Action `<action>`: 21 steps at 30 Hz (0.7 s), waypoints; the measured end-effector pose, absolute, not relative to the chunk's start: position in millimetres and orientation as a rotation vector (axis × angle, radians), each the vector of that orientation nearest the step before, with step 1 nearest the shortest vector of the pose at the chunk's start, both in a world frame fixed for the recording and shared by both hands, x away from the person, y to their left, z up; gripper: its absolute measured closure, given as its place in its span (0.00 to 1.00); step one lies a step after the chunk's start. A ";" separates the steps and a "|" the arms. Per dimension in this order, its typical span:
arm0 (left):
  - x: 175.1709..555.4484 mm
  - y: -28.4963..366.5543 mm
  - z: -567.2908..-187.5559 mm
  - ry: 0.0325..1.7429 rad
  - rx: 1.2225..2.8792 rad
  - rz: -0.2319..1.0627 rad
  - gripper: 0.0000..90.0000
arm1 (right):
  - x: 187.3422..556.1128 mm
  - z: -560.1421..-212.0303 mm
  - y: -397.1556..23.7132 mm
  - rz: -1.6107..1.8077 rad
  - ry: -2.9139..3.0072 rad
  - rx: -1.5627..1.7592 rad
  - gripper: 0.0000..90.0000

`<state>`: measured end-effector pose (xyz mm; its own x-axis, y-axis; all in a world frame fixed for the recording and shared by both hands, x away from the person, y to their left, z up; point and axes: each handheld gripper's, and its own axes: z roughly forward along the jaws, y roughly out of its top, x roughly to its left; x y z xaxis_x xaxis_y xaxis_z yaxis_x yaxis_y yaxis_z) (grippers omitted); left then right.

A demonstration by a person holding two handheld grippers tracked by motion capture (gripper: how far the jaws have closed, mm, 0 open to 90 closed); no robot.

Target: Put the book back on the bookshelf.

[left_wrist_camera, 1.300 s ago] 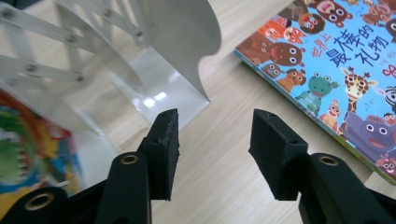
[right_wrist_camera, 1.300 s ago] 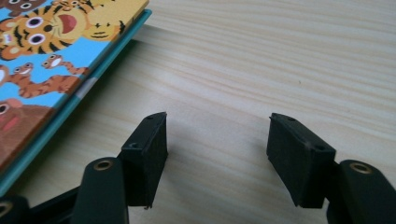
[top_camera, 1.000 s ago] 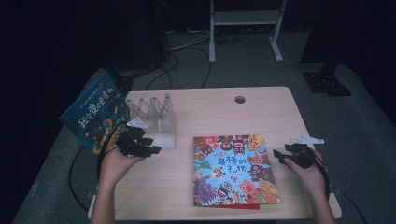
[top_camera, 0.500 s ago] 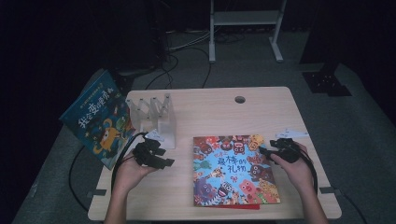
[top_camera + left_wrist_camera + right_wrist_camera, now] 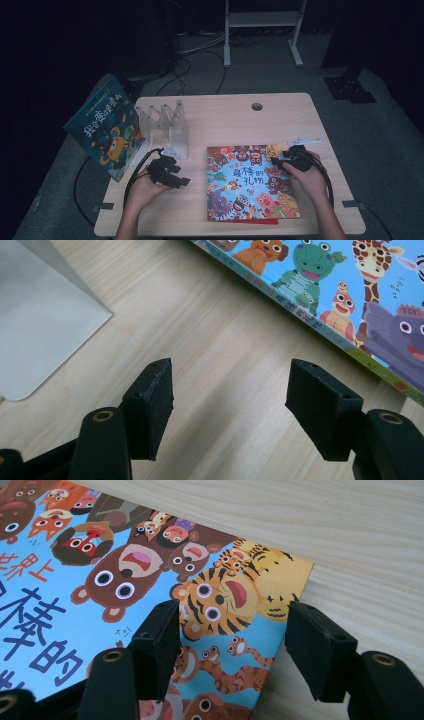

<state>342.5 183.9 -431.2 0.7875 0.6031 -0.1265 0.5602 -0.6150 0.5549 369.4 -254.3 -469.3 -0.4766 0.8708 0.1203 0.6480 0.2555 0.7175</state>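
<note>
Flat on the light wooden table [image 5: 225, 120] lies the colourful, animal-covered picture book [image 5: 250, 182], taken here as landmark. The left gripper [image 5: 230, 390] hangs low just off the book's left edge, released; its jaws have just been opening, with bare wood between them. The right gripper [image 5: 232, 625] stands over the book's far right corner, jaws apart astride it, apparently not pinching the cover.
</note>
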 end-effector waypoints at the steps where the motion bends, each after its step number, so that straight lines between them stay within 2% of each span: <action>1: 342.6 183.0 -431.6 0.860 2.390 0.097 0.38 | 369.8 -469.4 -254.5 1.049 2.235 1.396 0.42; 10: 341.9 179.8 -431.4 0.847 2.380 0.095 0.35 | 378.2 -471.7 -252.8 1.102 2.278 1.351 0.43; 21: 342.6 180.7 -430.9 0.858 2.368 0.101 0.31 | 394.1 -470.5 -227.6 1.114 2.347 1.288 0.41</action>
<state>342.6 180.7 -430.9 0.7870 0.6030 -0.1302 0.5566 -0.6030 0.5715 394.1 -227.6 -470.5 -0.5820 0.8007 0.1421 0.6164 0.3204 0.7193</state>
